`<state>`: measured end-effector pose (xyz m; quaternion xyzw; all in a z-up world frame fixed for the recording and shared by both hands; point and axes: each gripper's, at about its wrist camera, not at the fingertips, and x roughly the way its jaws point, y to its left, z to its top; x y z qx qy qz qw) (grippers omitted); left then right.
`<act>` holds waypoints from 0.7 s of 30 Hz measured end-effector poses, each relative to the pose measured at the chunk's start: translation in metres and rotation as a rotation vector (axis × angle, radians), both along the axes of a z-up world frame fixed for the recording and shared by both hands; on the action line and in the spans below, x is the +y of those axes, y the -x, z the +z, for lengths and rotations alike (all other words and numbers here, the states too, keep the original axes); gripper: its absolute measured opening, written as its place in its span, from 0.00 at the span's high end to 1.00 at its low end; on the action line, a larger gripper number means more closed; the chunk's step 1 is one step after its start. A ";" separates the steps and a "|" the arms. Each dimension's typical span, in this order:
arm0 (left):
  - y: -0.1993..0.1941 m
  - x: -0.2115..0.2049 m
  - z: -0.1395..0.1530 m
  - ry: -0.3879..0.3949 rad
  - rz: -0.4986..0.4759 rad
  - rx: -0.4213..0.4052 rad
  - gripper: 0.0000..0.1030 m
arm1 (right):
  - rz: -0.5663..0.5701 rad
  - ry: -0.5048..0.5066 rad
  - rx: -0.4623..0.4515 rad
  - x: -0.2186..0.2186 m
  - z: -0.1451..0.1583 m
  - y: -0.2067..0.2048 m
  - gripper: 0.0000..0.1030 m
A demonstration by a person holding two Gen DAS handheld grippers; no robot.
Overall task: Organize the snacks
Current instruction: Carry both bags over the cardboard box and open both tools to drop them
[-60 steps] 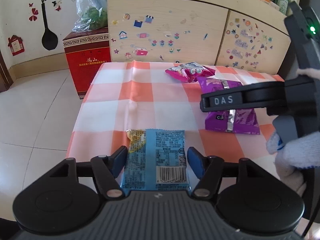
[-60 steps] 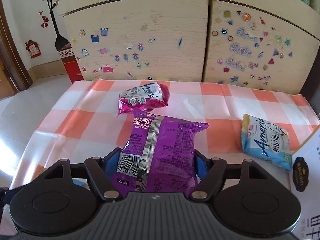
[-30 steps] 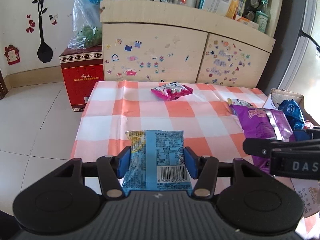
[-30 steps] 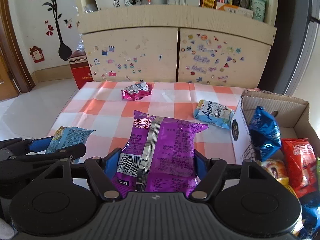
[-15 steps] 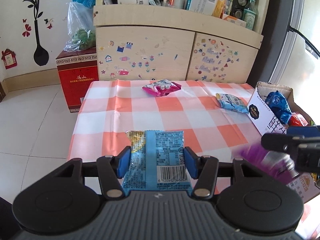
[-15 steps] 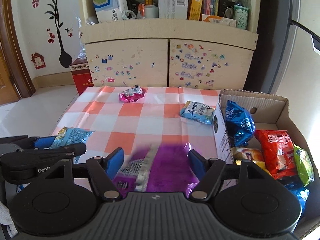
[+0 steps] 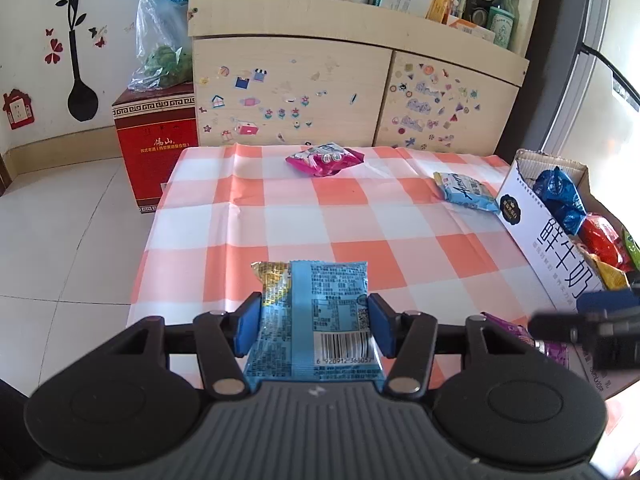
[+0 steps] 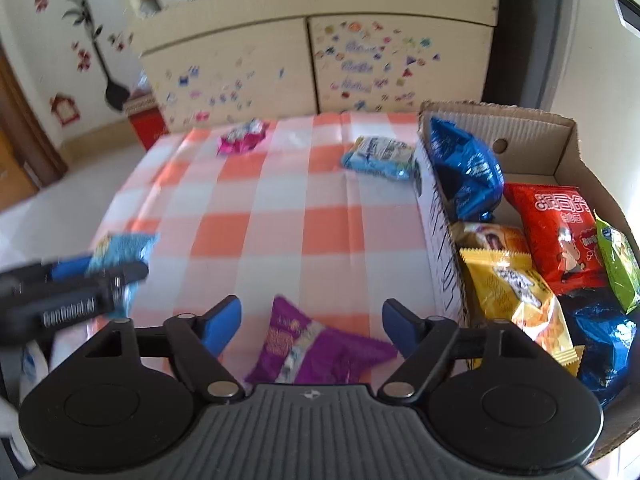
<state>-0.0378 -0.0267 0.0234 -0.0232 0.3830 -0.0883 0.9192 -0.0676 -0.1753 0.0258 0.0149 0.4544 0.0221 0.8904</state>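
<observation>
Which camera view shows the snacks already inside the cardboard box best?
The right wrist view. It looks down into the cardboard box, showing the blue, red, yellow and green packets. The left wrist view shows mostly the box's printed outer wall, with only packet tops peeking above it.

A box [image 8: 440, 216] sits at the surface's [image 8: 280, 220] right edge with packets inside. 1 packet [image 8: 378, 154] lies just left of it, another [image 8: 242, 140] toward the far side, before a cabinet [image 8: 312, 64].
</observation>
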 end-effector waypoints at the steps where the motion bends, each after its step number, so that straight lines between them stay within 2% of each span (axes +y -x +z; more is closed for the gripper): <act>1: 0.000 0.000 0.000 0.003 0.001 -0.001 0.47 | 0.010 0.008 0.007 0.000 0.000 0.005 0.17; 7: -0.001 -0.004 -0.001 0.022 -0.006 0.000 0.47 | -0.052 -0.047 0.071 -0.003 -0.014 0.026 0.13; 13: 0.003 -0.012 0.004 0.002 -0.030 -0.026 0.47 | -0.169 -0.061 0.141 0.006 -0.041 0.009 0.10; 15: 0.004 -0.012 0.005 -0.001 -0.032 -0.028 0.47 | -0.203 -0.074 0.130 0.006 -0.044 0.006 0.08; 17: 0.005 -0.012 0.005 -0.011 -0.031 -0.029 0.47 | -0.192 -0.039 0.114 0.010 -0.042 0.003 0.25; 21: 0.006 -0.014 0.009 -0.020 -0.028 -0.037 0.47 | -0.168 0.000 0.095 0.014 -0.040 0.001 0.28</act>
